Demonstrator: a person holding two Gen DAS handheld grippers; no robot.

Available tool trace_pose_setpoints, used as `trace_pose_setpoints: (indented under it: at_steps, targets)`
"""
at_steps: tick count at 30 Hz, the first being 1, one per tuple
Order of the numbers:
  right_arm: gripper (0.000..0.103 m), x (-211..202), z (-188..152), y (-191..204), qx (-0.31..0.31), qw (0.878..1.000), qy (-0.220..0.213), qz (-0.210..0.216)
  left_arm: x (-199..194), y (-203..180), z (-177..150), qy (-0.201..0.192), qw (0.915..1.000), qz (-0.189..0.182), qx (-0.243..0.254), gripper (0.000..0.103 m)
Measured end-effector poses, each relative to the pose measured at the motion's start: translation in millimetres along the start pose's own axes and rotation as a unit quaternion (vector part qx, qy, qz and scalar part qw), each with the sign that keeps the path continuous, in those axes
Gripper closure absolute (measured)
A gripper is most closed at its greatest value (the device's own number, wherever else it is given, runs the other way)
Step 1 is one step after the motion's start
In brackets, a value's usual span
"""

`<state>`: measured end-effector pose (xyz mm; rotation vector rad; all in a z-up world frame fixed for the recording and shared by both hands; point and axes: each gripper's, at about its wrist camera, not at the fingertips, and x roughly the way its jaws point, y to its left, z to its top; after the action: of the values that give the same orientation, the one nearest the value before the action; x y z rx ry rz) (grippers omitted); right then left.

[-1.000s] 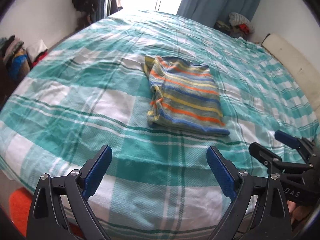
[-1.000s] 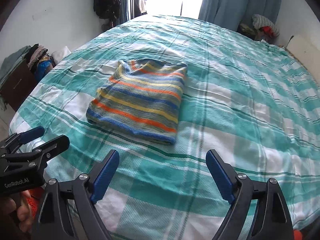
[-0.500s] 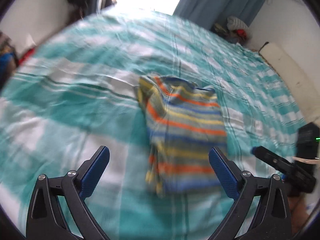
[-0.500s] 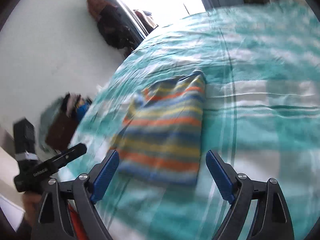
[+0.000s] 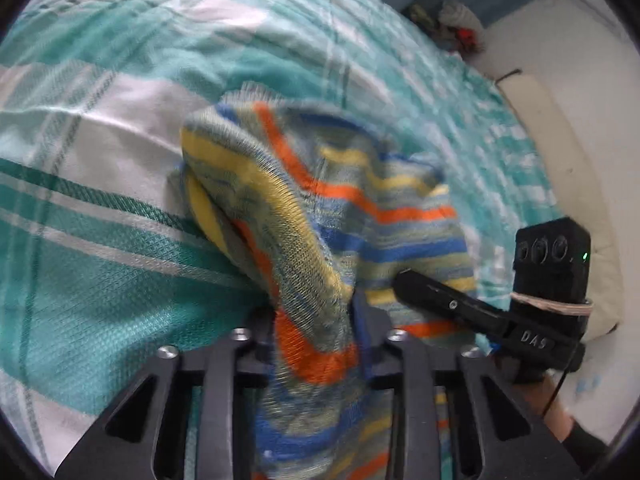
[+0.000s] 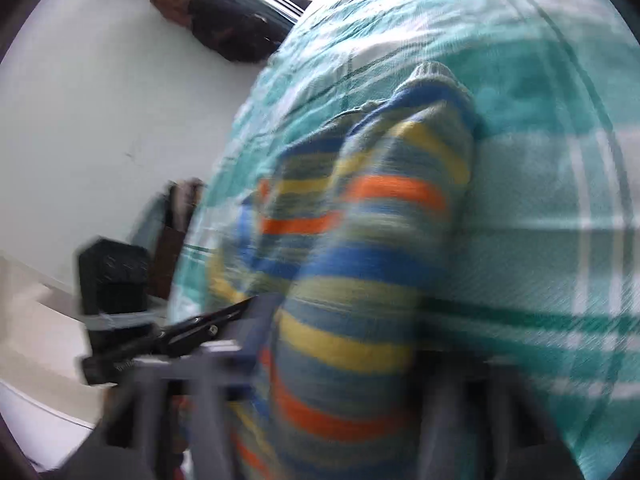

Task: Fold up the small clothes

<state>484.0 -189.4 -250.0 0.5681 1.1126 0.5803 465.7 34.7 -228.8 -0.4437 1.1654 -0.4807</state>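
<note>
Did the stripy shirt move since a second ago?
Yes. The stripy shirt lay flat on the checked bedspread; now its near edge is bunched up off it, pinched in both grippers, whose jaws just closed.

A striped knitted garment (image 5: pixel 320 216) is seen bunched and lifted off the teal-and-white checked bedspread (image 5: pixel 100 240). Its near edge is pinched between the fingers of the left gripper (image 5: pixel 316 320), whose jaws have just been closing onto it. The right gripper (image 5: pixel 448 300) is seen at the right, its tip laid against the cloth. A pale cushion (image 5: pixel 560 152) is seen by the wall.
</note>
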Motion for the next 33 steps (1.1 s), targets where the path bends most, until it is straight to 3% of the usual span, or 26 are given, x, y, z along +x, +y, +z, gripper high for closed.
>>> trace_pose_setpoints:
  at_steps: [8, 10, 11, 12, 13, 14, 16, 19, 20, 22, 25, 27, 29, 31, 33]
  targets:
    - [0.077, -77, 3, 87, -0.084, 0.992, -0.085, 0.041, -99, -62, 2, -0.089, 0.9927, -0.007, 0.082, 0.081]
    - [0.074, -82, 12, 95, -0.081, 0.992, -0.092, 0.032, -103, -67, 10, -0.094, 0.9913, 0.017, 0.091, 0.068]
    - [0.071, -80, 16, 93, -0.071, 0.993, -0.090, 0.016, -95, -67, 13, -0.087, 0.9907, 0.047, 0.093, 0.051]
    - [0.051, -77, 19, 87, -0.057, 0.994, -0.087, -0.013, -85, -64, 14, -0.080, 0.9891, 0.081, 0.094, 0.042]
    - [0.021, -78, 19, 80, -0.047, 0.994, -0.088, -0.043, -76, -59, 8, -0.073, 0.9853, 0.125, 0.090, 0.041]
    - [0.014, -82, 15, 75, -0.034, 0.992, -0.093, -0.081, -72, -57, 1, -0.069, 0.9829, 0.145, 0.089, 0.041]
    - [0.013, -99, -4, 78, -0.045, 0.985, -0.096, -0.135, -76, -57, -28, -0.070, 0.9747, 0.185, 0.105, 0.040]
    - [0.000, -121, -39, 104, -0.109, 0.967, -0.094, -0.209, -97, -74, -76, -0.096, 0.9557, 0.242, 0.138, 0.020]
    - [0.000, -130, -55, 114, -0.130, 0.961, -0.096, -0.225, -108, -84, -94, -0.109, 0.9467, 0.266, 0.145, 0.008]
    - [0.000, -147, -86, 130, -0.156, 0.949, -0.087, -0.259, -130, -101, -123, -0.140, 0.9350, 0.291, 0.147, 0.004]
    - [0.000, -175, -142, 149, -0.172, 0.936, -0.085, -0.297, -160, -113, -161, -0.141, 0.9392, 0.289, 0.119, 0.003]
    - [0.000, -186, -165, 159, -0.154, 0.940, -0.084, -0.294, -177, -118, -178, -0.150, 0.9366, 0.304, 0.089, 0.003]
    - [0.000, -193, -185, 169, -0.141, 0.942, -0.082, -0.295, -189, -120, -190, -0.130, 0.9366, 0.320, 0.058, 0.003]
    - [0.000, -197, -200, 181, -0.140, 0.941, -0.076, -0.299, -201, -121, -202, -0.118, 0.9412, 0.312, 0.054, 0.003]
    - [0.000, -196, -209, 190, -0.144, 0.942, -0.068, -0.296, -210, -125, -212, -0.117, 0.9403, 0.315, 0.050, 0.003]
